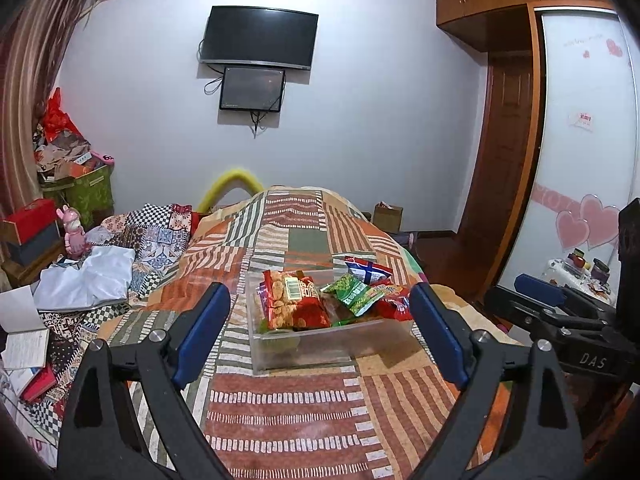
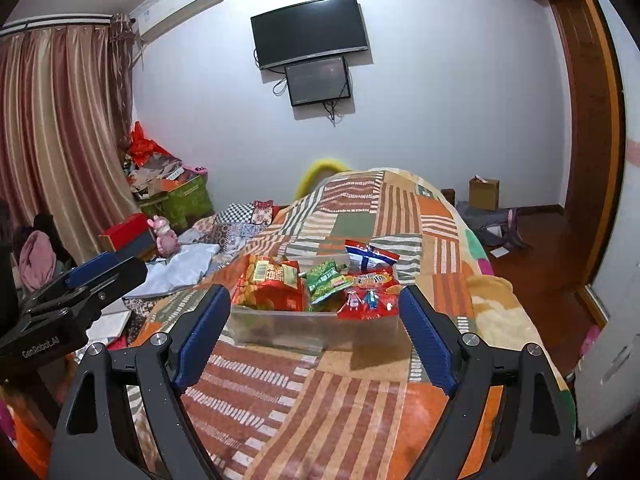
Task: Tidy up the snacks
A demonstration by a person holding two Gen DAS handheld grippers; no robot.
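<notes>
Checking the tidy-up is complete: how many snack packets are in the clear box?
4 visible: a big red packet at the left, a green one in the middle, a red one at front right, a red-and-blue one behind it. Others may lie hidden underneath.

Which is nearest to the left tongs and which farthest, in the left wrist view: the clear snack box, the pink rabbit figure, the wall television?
From the left tongs:
1. Clear snack box, just ahead on the bedspread.
2. Pink rabbit figure, far left beside the bed.
3. Wall television, high on the back wall.
</notes>
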